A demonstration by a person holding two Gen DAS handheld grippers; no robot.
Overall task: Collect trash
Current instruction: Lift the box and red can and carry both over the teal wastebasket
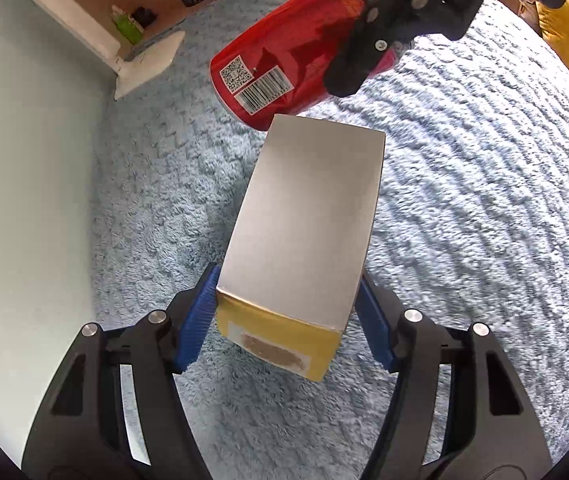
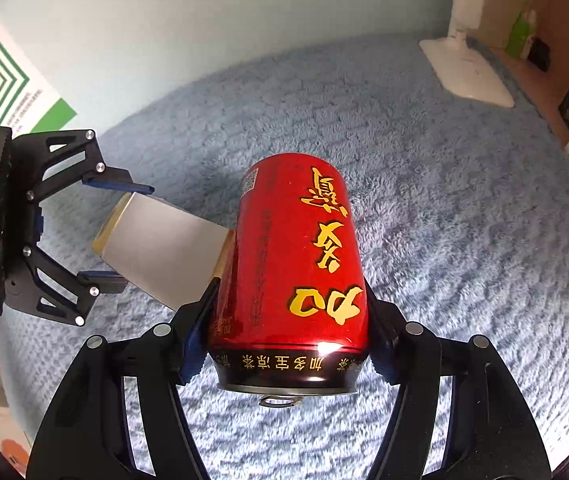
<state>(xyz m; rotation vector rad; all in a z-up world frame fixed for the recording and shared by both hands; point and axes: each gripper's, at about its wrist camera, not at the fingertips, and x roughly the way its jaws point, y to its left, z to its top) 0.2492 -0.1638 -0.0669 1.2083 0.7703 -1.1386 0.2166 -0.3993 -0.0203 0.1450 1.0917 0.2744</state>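
Observation:
My left gripper [image 1: 288, 312] is shut on a silver and yellow carton [image 1: 304, 216] and holds it above the blue carpet. It also shows in the right wrist view [image 2: 124, 236], with the carton [image 2: 164, 256] at the left. My right gripper [image 2: 290, 320] is shut on a red drink can [image 2: 296, 264] with gold characters, pull tab toward the camera. In the left wrist view the can [image 1: 284, 60] hangs just beyond the carton's far end, gripped by the right gripper [image 1: 368, 32]. The can and carton are close together; contact cannot be told.
A shaggy blue carpet [image 1: 464, 200] covers the floor below. A white stand base [image 2: 468, 72] sits on the carpet's far edge by a pale wall [image 1: 24, 200]. Shelves with small items [image 1: 132, 20] stand behind it. A yellow cushion [image 1: 564, 32] lies at the far right.

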